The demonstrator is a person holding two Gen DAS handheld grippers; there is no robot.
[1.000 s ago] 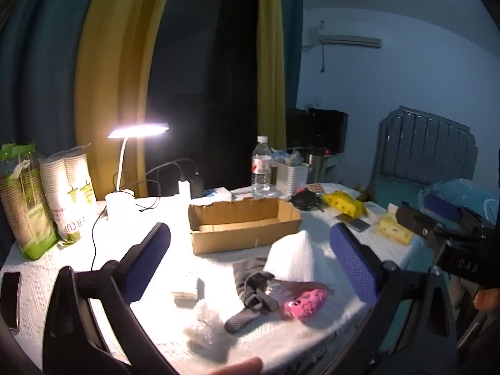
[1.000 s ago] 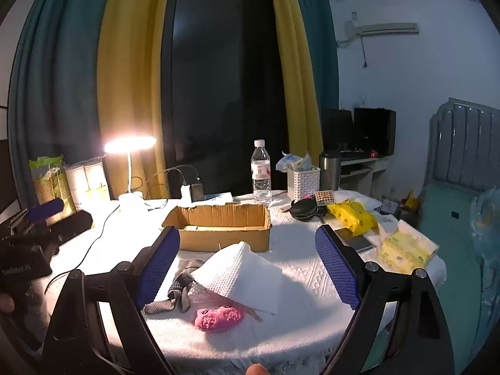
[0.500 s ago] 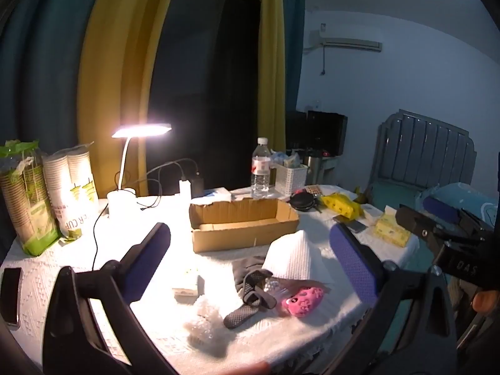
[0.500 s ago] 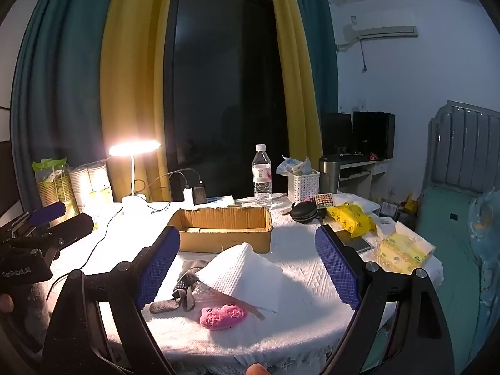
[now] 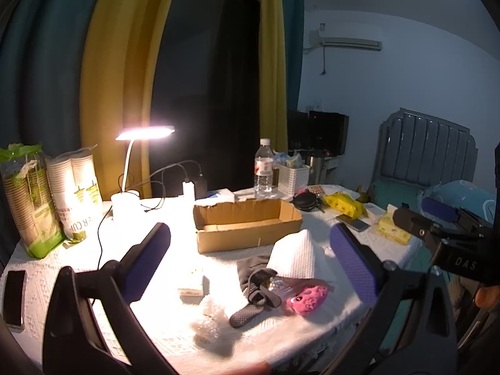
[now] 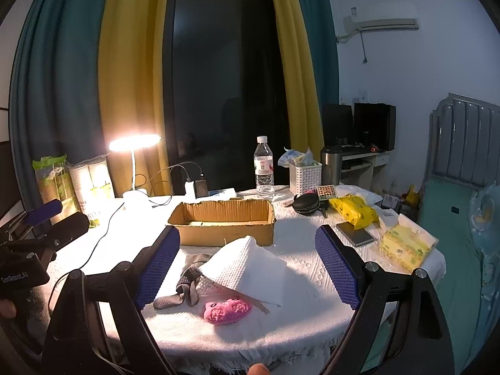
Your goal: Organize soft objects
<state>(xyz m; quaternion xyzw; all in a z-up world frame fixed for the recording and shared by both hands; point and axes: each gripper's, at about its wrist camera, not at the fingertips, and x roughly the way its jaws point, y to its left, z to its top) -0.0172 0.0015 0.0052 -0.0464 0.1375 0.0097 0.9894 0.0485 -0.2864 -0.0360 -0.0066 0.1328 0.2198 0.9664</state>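
Note:
A pink plush toy [image 5: 307, 295] [image 6: 227, 309] lies near the table's front edge. Beside it lie a dark grey sock or strap [image 5: 254, 290] [image 6: 182, 287], a folded white towel [image 5: 295, 257] [image 6: 250, 270] and a crumpled clear plastic wrap [image 5: 209, 315]. Behind them stands an open cardboard box [image 5: 247, 223] [image 6: 223, 223] that looks empty. My left gripper [image 5: 250, 265] is open and empty, held off the table in front of the pile. My right gripper [image 6: 247, 265] is open and empty, also in front of the pile. Each gripper shows in the other's view [image 5: 443, 234] [image 6: 34, 243].
A lit desk lamp [image 5: 137, 168], paper cup stacks [image 5: 75, 193], a water bottle [image 5: 264, 168], a white basket [image 6: 304, 176], a black case [image 6: 307, 204], yellow packs [image 6: 354, 211], tissues [image 6: 406, 245] and phones [image 5: 14, 297] [image 6: 354, 234] crowd the white-clothed table [image 6: 312, 322].
Both grippers have drawn slightly back and up from the table; the pile sits a little farther away. Nothing on the table has moved.

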